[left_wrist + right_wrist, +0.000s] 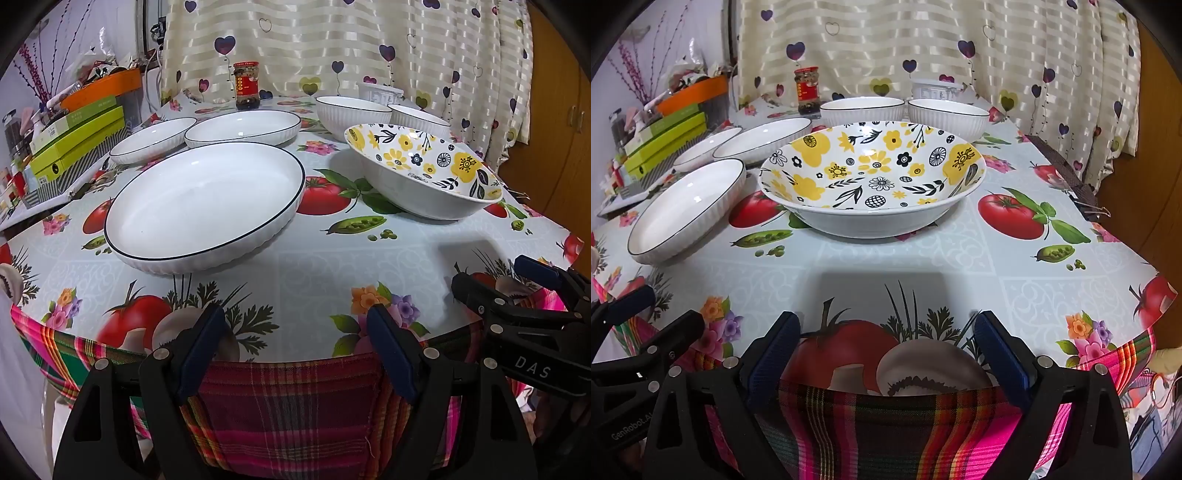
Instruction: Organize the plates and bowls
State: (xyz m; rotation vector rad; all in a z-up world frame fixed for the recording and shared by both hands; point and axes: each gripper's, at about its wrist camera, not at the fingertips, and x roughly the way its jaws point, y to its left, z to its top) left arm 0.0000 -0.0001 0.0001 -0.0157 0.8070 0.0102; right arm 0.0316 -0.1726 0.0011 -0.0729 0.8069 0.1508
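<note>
A: What is hard to make out?

B: The far white tub [932, 88] behind the two ribbed white bowls [862, 110] is half hidden, its print unreadable; the clutter on the side shelf [79, 125] runs off the left edge; the jar [246, 85] label is too small to read.

A: And the dishes?

B: All on the table [886, 258]; nearest the left gripper [295, 347] sits a large white plate [205, 206] with a dark rim, two more like it behind; the flowered bowl [871, 177], yellow and black inside, white outside, stands ahead of the right gripper [886, 350], just beside that plate.

A: The fingers?

B: Both pairs spread wide, nothing between them; they hang over the table's near edge.
</note>
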